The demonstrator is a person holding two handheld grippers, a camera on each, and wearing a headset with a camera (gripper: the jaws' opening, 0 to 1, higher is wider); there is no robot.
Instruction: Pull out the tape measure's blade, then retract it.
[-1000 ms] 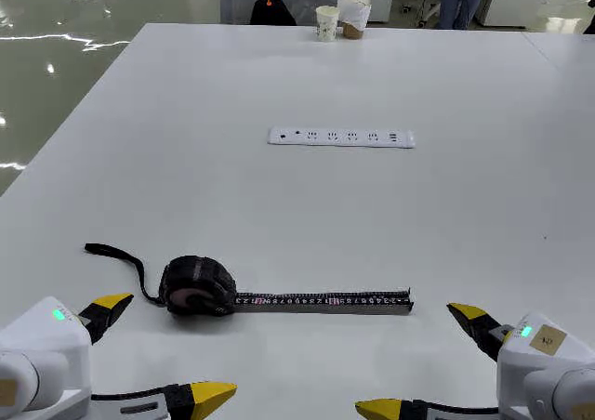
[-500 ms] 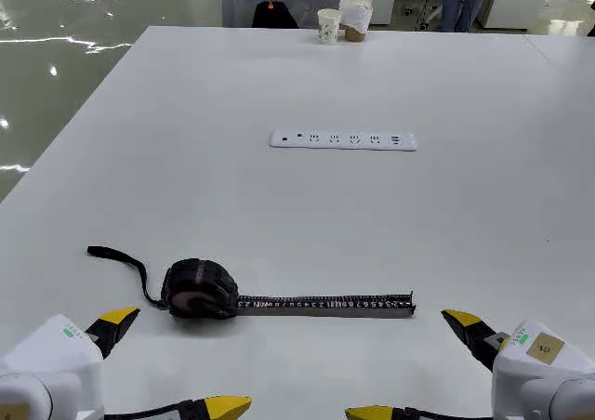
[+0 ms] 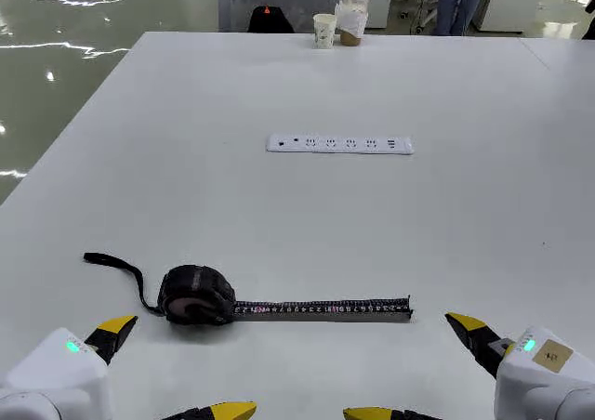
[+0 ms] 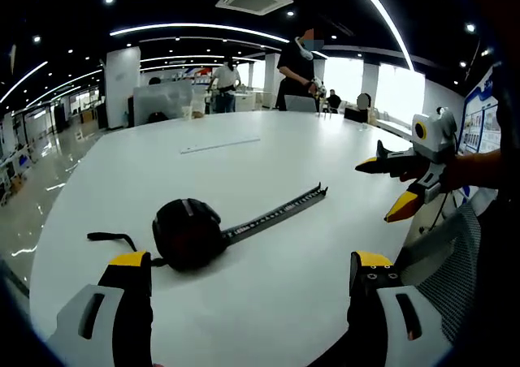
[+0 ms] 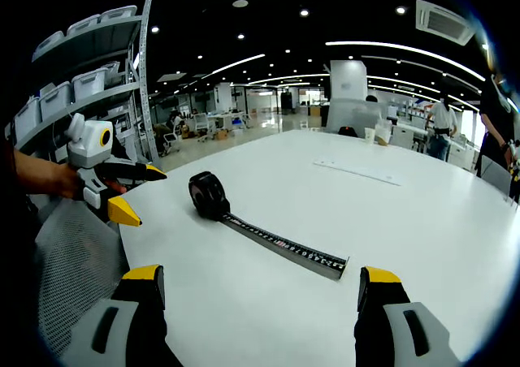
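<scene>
Left tool (image 3: 172, 369) and right tool (image 3: 418, 369) gape empty beside the tape measure (image 3: 195, 295), blade (image 3: 321, 305) extended along the table (image 3: 307, 225).

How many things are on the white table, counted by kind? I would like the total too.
Tape measure: 1
Power strip: 1
Cups: 2, a paper cup and a clear drink cup
Total: 4
</scene>
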